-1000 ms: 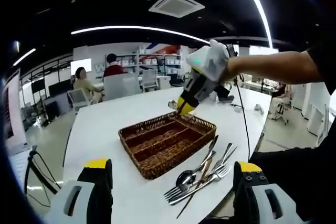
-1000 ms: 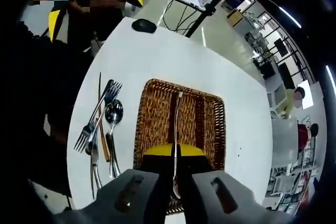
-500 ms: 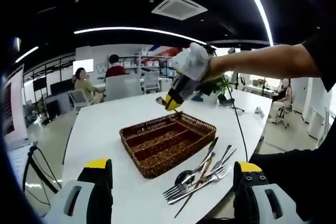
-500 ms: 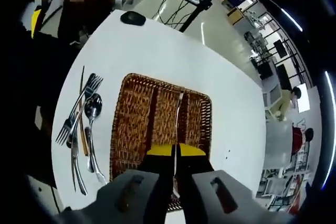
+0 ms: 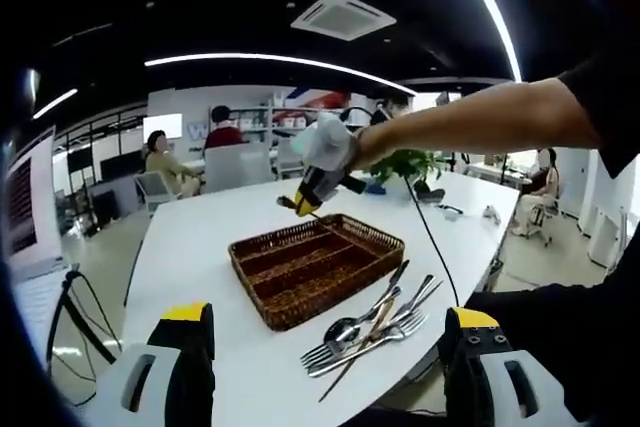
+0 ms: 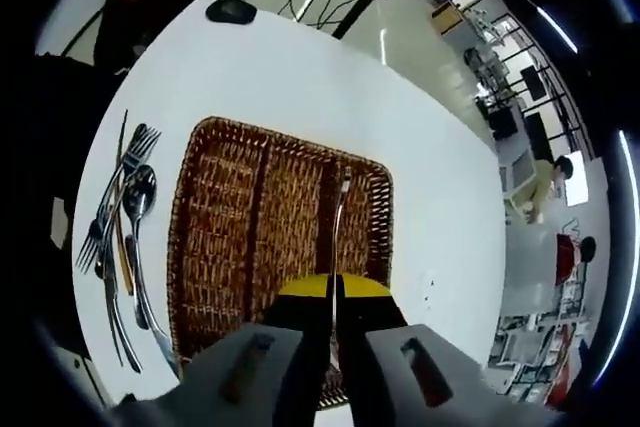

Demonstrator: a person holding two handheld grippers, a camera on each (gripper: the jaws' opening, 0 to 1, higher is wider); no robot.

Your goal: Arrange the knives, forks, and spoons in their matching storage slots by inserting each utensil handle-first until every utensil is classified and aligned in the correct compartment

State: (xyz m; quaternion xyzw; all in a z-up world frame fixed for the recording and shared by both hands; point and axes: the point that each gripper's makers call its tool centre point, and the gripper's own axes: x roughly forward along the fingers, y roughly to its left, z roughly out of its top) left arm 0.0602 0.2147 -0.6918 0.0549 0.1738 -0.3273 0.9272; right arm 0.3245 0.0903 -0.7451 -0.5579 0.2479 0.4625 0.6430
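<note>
The utensil (image 6: 340,209) you carry in your right gripper (image 6: 334,292) is a slim silver piece pinched between yellow-tipped fingers (image 6: 300,289) closed tight on it, its free end pointing out ahead over the wicker tray (image 6: 215,237); whether it is a knife, fork or spoon cannot be told. Its long axis runs parallel to the tray's dividers, and it hangs above the compartment on the tray's far side from the loose cutlery, so the coming move looks like a straight lowering into that slot. In the left gripper view your right gripper (image 5: 305,199) hovers just over the tray's (image 5: 262,308) far rim. The loose utensils (image 5: 362,335) lie in a heap just beside the tray, towards the worktop (image 5: 190,237) edge nearest you. Your left gripper (image 5: 325,372) is the nearer one to that heap; its fingers (image 5: 187,352) stand wide apart and hold nothing.
</note>
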